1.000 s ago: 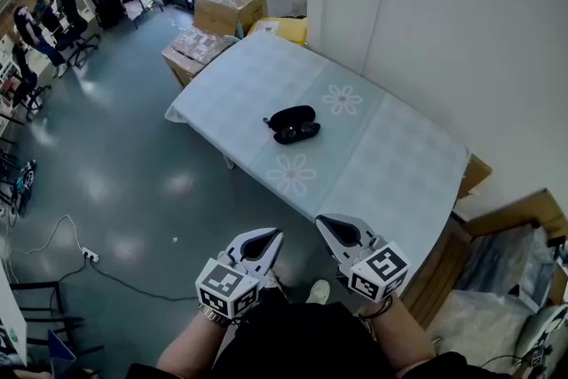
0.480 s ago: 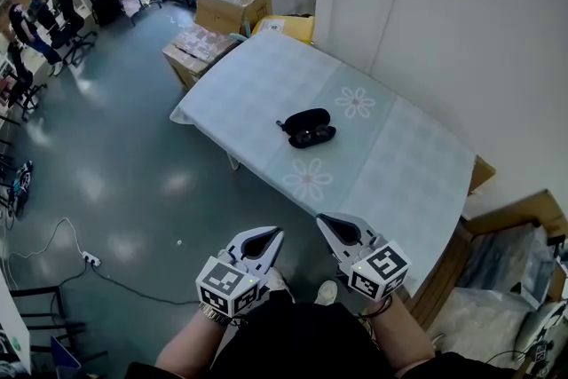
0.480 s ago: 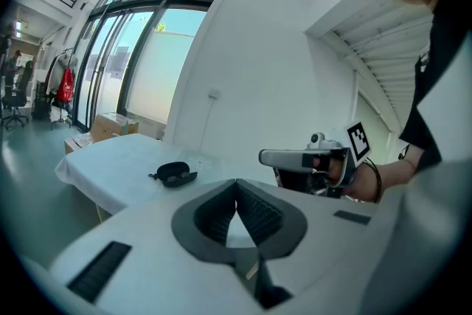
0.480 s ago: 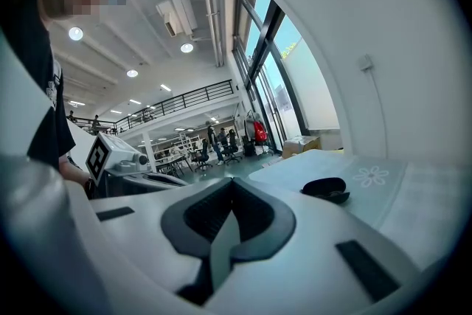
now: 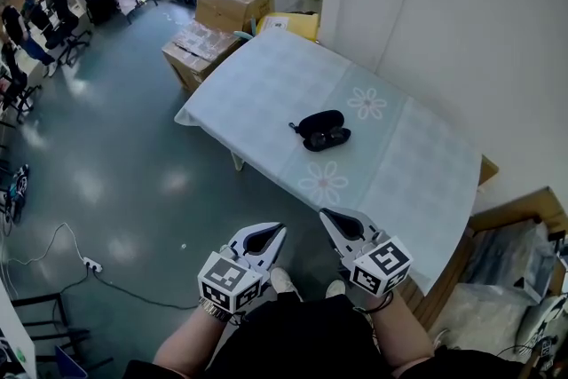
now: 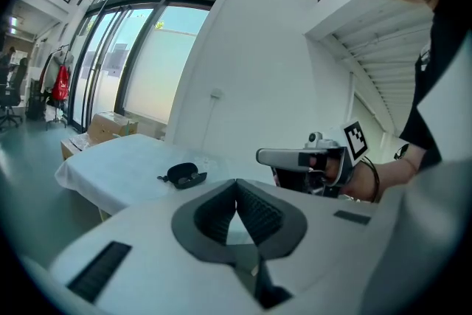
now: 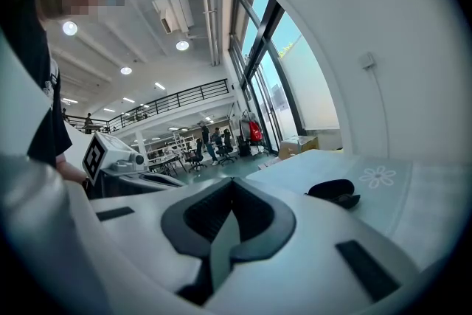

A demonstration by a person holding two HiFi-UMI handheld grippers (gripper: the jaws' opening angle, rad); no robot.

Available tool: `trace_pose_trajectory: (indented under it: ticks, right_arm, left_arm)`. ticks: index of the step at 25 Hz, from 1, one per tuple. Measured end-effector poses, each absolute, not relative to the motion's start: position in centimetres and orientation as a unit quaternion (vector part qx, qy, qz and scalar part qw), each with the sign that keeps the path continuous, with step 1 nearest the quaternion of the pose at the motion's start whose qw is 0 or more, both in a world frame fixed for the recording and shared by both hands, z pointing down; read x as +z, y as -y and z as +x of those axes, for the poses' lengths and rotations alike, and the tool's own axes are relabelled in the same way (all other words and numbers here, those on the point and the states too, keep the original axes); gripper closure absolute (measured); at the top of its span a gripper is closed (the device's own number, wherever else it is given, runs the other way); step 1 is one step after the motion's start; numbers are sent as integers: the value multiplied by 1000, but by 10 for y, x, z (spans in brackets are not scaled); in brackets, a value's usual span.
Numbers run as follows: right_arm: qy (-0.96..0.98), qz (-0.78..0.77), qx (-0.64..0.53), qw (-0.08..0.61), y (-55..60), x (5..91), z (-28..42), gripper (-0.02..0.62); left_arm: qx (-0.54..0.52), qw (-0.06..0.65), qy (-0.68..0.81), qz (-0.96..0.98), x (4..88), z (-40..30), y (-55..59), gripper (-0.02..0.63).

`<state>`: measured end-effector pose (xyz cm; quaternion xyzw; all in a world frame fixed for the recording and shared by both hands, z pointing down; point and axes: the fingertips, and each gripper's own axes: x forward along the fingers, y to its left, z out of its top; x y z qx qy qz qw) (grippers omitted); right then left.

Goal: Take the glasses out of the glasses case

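Well short of the case — the approach stage.
Left tool and right tool are both pressed together and empty, held low before the body; the black case lies open mid-surface, well apart from them, glasses inside. Advised: close in, spread one tool to steady the case — the other lifts the frame by its bridge.

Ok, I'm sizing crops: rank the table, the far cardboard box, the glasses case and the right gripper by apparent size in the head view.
1. table
2. far cardboard box and right gripper: about alike; the gripper is nearer the camera, so unranked
3. glasses case
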<state>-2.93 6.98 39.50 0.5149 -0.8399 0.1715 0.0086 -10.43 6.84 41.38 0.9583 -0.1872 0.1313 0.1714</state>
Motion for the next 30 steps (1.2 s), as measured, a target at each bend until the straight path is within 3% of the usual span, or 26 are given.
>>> trace_pose_trajectory:
  ticks: [13, 30]
  right_arm:
    - [837, 522, 154, 47, -37, 400, -15, 572]
    - [853, 469, 173, 149, 80, 465, 85, 572]
  left_arm:
    - [126, 163, 173, 963, 414, -88, -50, 577]
    - [152, 149, 205, 955, 430, -15, -4, 577]
